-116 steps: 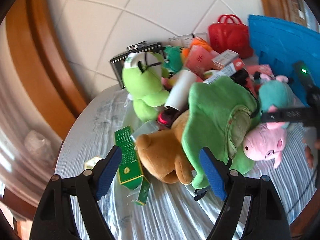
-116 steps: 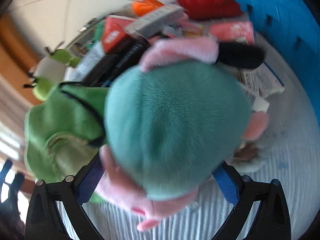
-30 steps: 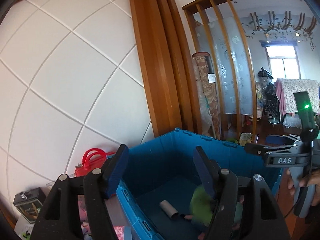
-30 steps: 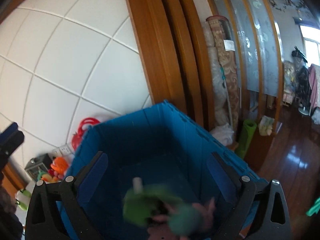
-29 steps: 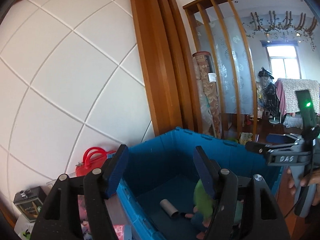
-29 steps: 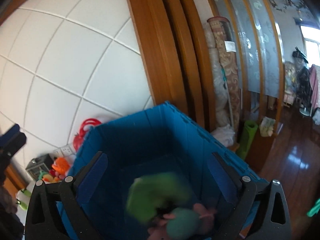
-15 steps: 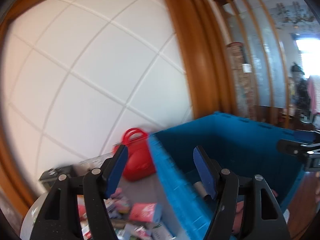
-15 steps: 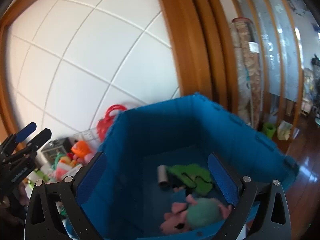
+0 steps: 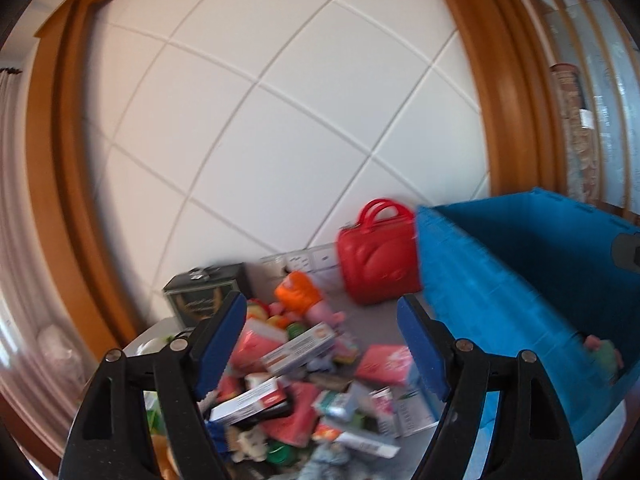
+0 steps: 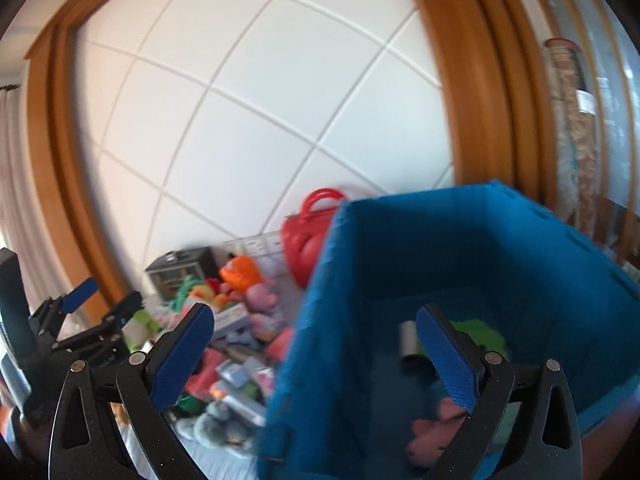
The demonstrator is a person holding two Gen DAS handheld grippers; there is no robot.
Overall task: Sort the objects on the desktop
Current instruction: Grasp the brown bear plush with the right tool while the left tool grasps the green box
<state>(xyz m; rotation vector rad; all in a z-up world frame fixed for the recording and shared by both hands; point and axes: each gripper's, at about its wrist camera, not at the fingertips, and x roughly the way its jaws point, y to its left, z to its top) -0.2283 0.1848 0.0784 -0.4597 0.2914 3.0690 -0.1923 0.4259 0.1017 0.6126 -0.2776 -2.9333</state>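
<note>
Your left gripper [image 9: 322, 340]: black plastic frame, blue textured pads [image 9: 222, 338], silver screws | your right gripper [image 10: 316, 350]: same black frame, blue pads [image 10: 446, 362], silver screws.

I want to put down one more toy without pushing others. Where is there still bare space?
The blue bin has bare floor on its left half, between its left wall and the grey roll; plush toys fill the right. On the table, a grey strip lies bare between the red bag and the pile of boxes. The pile itself is crowded.
</note>
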